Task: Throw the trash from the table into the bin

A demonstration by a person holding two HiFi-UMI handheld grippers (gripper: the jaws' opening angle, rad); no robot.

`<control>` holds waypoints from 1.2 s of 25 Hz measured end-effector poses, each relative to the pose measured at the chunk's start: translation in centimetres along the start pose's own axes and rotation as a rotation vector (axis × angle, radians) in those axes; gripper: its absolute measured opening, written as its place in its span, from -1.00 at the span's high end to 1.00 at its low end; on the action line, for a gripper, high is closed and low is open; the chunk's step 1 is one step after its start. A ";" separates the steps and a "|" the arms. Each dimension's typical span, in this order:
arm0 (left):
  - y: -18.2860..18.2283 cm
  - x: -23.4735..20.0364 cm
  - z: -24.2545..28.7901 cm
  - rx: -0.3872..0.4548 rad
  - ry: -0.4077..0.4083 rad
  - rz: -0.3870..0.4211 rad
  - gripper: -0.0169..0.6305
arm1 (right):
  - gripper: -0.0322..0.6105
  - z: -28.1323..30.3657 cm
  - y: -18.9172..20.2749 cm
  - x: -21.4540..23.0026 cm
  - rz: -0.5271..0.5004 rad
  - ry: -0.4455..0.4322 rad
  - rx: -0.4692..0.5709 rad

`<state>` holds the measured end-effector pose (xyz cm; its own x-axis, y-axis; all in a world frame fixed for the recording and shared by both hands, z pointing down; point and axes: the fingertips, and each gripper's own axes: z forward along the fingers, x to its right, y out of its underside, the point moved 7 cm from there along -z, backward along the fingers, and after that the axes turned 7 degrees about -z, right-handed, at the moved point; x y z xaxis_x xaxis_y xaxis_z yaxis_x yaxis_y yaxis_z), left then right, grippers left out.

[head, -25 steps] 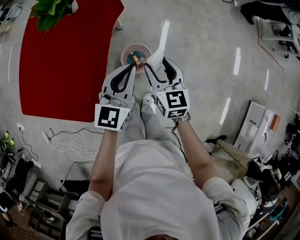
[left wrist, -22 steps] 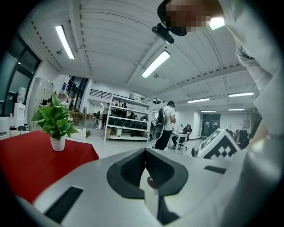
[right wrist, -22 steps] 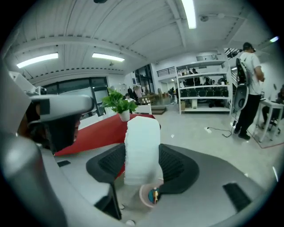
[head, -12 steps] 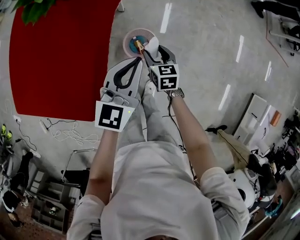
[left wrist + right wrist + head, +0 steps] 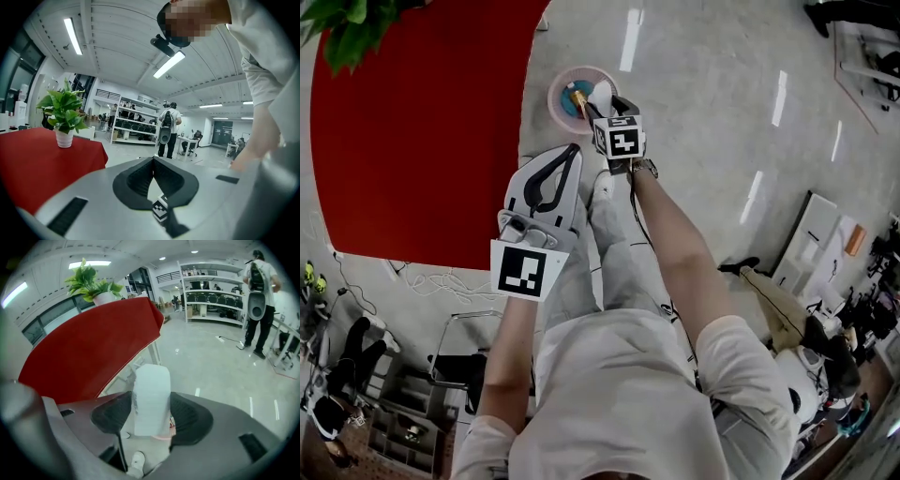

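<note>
The big red worktop [image 5: 422, 131] lies on our left. The round bin [image 5: 555, 94] stands on the floor, just right of the worktop's far edge. A second ago our two hand-held grippers were side by side. Now the right hand-held gripper [image 5: 602, 101] has reached out and hangs over the bin, so we think the drop is close. Its jaws squeeze a white piece of trash [image 5: 151, 399] between them. The left hand-held gripper [image 5: 152, 164] waits nearer us, jaws together, holding nothing.
</note>
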<state>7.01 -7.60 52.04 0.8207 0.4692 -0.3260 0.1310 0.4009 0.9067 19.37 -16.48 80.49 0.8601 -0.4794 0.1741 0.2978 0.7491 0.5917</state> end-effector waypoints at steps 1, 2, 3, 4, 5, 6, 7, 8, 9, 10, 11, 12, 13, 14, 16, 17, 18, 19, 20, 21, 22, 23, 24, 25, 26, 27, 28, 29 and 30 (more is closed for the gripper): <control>0.6 -0.5 0.2 -0.007 -0.004 -0.006 0.93 | 0.12 1.0 0.2 0.1 -0.014 -0.005 -0.016; 1.1 -0.9 0.3 -0.013 -0.007 -0.011 0.93 | 0.12 1.7 0.3 0.2 -0.023 -0.011 -0.030; 1.5 -1.2 0.3 -0.018 -0.012 -0.014 0.93 | 0.12 2.3 0.4 0.3 -0.028 -0.016 -0.040; 1.8 -1.3 0.2 -0.022 -0.015 -0.015 0.93 | 0.12 2.5 0.5 0.4 -0.031 -0.020 -0.046; 2.0 -1.2 0.0 -0.025 -0.019 -0.015 0.93 | 0.12 2.4 0.5 0.5 -0.032 -0.021 -0.047; 2.1 -1.1 -0.2 -0.027 -0.021 -0.015 0.93 | 0.12 2.0 0.4 0.6 -0.035 -0.018 -0.043; 2.1 -0.9 -0.4 -0.028 -0.023 -0.014 0.93 | 0.12 1.5 0.3 0.7 -0.040 -0.012 -0.034; 1.9 -0.8 -0.7 -0.027 -0.023 -0.012 0.93 | 0.12 0.8 0.1 0.7 -0.044 -0.006 -0.019; 1.7 -0.6 -0.9 -0.023 -0.023 -0.008 0.93 | 0.12 0.1 0.0 0.6 -0.046 -0.004 -0.002; 1.4 -0.4 -1.2 -0.015 -0.023 -0.003 0.93 | 0.13 -0.7 -0.2 0.6 -0.041 -0.007 0.014; 1.0 -0.2 -1.3 -0.006 -0.022 0.004 0.93 | 0.13 -1.4 -0.3 0.6 -0.029 -0.008 0.028; 0.6 0.1 -1.5 0.003 -0.020 0.010 0.93 | 0.15 -2.2 -0.3 0.7 -0.012 -0.004 0.041; 0.2 0.4 -1.6 0.013 -0.017 0.016 0.93 | 0.27 -3.2 -0.4 0.8 0.005 0.010 0.055; -0.3 0.7 -1.8 0.024 -0.014 0.020 0.93 | 0.44 -4.2 -0.6 1.0 0.020 0.032 0.075; -1.4 1.4 -2.3 0.048 -0.009 0.025 0.93 | 0.78 -6.6 -1.4 1.4 0.042 0.075 0.130; -2.0 1.8 -2.6 0.058 -0.005 0.028 0.93 | 0.85 -7.9 -2.0 1.5 0.049 0.087 0.158; -2.6 2.3 -2.9 0.067 -0.002 0.033 0.93 | 0.87 -9.2 -2.6 1.4 0.053 0.092 0.187; -3.2 2.8 -3.2 0.076 0.000 0.039 0.93 | 0.87 -10.7 -3.2 1.2 0.051 0.092 0.216; -3.8 3.3 -3.6 0.088 0.001 0.047 0.93 | 0.87 -12.2 -4.0 1.0 0.044 0.089 0.247; -4.4 3.7 -4.0 0.106 0.002 0.059 0.93 | 0.87 -13.9 -4.8 0.6 0.033 0.086 0.281; -5.1 4.1 -4.3 0.131 0.003 0.074 0.93 | 0.87 -15.6 -5.8 0.3 0.018 0.083 0.319; -5.8 4.4 -4.6 0.155 0.006 0.087 0.93 | 0.87 -17.5 -6.8 -0.2 0.001 0.079 0.359; -6.4 4.8 -4.9 0.173 0.010 0.099 0.93 | 0.87 -19.4 -7.9 -0.8 -0.017 0.073 0.402; -7.0 5.1 -5.2 0.183 0.011 0.110 0.93 | 0.87 -21.4 -9.0 -1.5 -0.035 0.066 0.446; -7.7 5.5 -5.6 0.191 0.012 0.119 0.93 | 0.87 -23.6 -10.0 -2.3 -0.053 0.057 0.491; -8.4 5.9 -6.1 0.199 0.011 0.127 0.93 | 0.87 -25.8 -11.1 -3.2 -0.070 0.046 0.538; -9.2 6.3 -6.6 0.209 0.008 0.133 0.93 | 0.87 -28.1 -12.1 -4.1 -0.086 0.034 0.585; -10.1 6.6 -7.1 0.221 0.001 0.142 0.93 | 0.87 -30.3 -13.1 -5.1 -0.102 0.019 0.632; -10.9 6.8 -7.7 0.238 -0.012 0.154 0.93 | 0.87 -32.4 -14.0 -6.1 -0.120 0.002 0.678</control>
<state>6.89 -2.68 37.84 0.8472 0.5005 -0.1779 0.1302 0.1291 0.9830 23.40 -9.29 45.62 0.8382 -0.5401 0.0755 0.0668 0.2391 0.9687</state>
